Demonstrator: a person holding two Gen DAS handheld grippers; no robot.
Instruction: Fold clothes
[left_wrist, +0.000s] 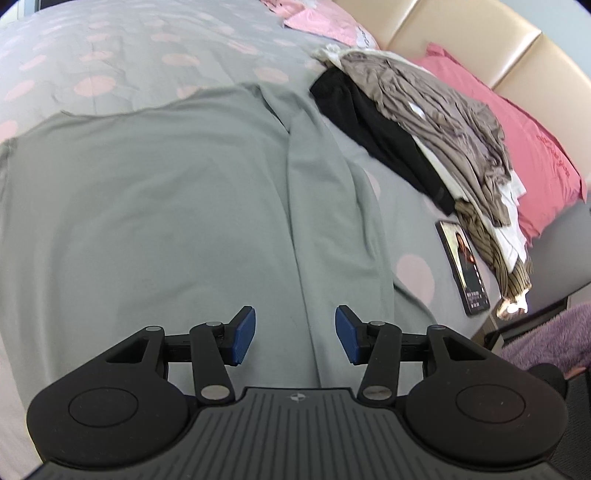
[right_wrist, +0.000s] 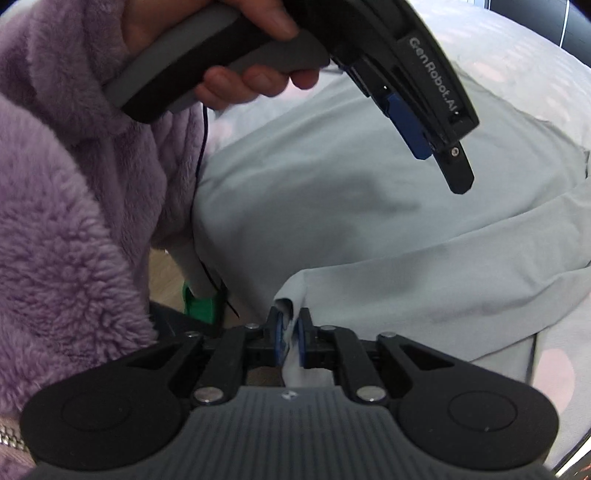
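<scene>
The only writing to be made out is "GenRobot.AI", in pale letters down the black side of the left tongs (right_wrist: 424, 144) as the right wrist view shows them, held by a hand (right_wrist: 236, 48) that comes out of a fluffy purple sleeve (right_wrist: 74, 206). A phone (left_wrist: 463, 267) lies lit on the bed, its screen text too small to read, and a pink pillow (left_wrist: 532, 147) against the padded headboard (left_wrist: 480, 40) carries dark red stitching I cannot read either.

The grey-green garment (left_wrist: 155, 206) lies spread across the bed (left_wrist: 110, 55), whose grey cover has pink dots. One long fold of it runs down the middle toward the left tongs (left_wrist: 295, 338), which stand spread above the cloth with nothing between the blue pads (left_wrist: 243, 336).

The right tongs (right_wrist: 290, 338) sit at the near edge of the same garment (right_wrist: 369, 236), and a corner of it is bunched up in the narrow gap between the pads; the jaws are nearly together, and whether they press on the cloth I cannot tell. The left tongs hang over the cloth further in.

Beside the garment, near the pillow, is a pile of other clothes (left_wrist: 439, 122): black, brown, white and striped pieces heaped together
</scene>
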